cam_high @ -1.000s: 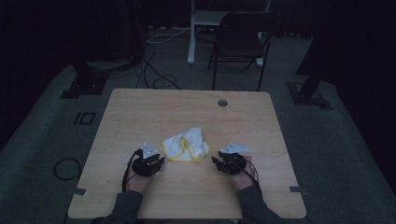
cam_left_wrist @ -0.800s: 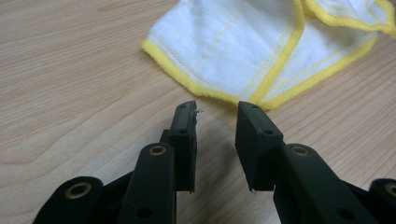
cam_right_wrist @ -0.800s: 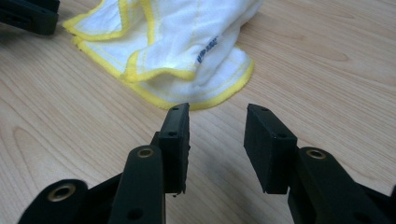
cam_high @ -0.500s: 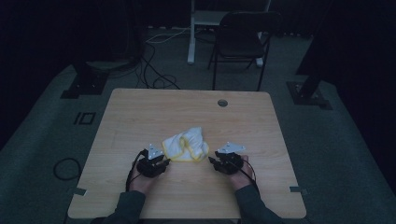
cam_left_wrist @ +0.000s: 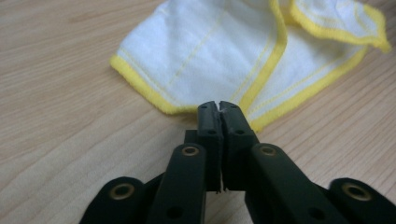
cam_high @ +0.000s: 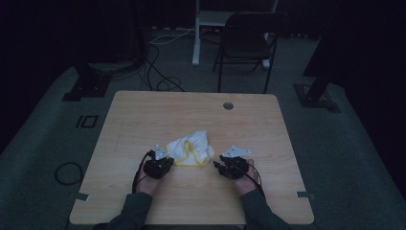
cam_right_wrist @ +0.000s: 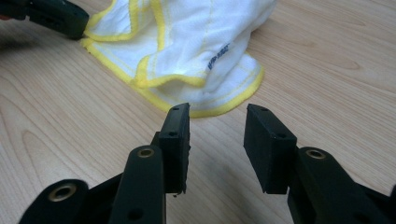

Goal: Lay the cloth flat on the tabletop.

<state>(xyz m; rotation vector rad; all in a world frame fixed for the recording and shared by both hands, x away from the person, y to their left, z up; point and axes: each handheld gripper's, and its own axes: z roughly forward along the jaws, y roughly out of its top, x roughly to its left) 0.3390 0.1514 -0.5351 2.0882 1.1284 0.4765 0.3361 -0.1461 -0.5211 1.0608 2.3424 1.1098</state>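
A white cloth [cam_high: 189, 148] with a yellow hem lies crumpled on the wooden table [cam_high: 191, 110], a little nearer than its middle. My left gripper [cam_high: 162, 162] is at the cloth's left near edge. In the left gripper view its jaws [cam_left_wrist: 219, 106] are pressed together with their tips on the yellow hem of the cloth [cam_left_wrist: 210, 46], a thin bit of it between them. My right gripper [cam_high: 216, 166] lies to the right of the cloth. Its jaws [cam_right_wrist: 217, 116] stand open, just short of the rounded fold of the cloth [cam_right_wrist: 187, 46], with nothing between them.
A cable hole [cam_high: 228, 105] sits near the table's far edge. A dark chair [cam_high: 249, 43] and cables [cam_high: 158, 76] are on the floor beyond the table. The other gripper [cam_right_wrist: 56, 16] appears at the top left of the right gripper view.
My left gripper has slid right, up to the cloth's edge. My right gripper has edged slightly left toward the cloth. The cloth has kept its place.
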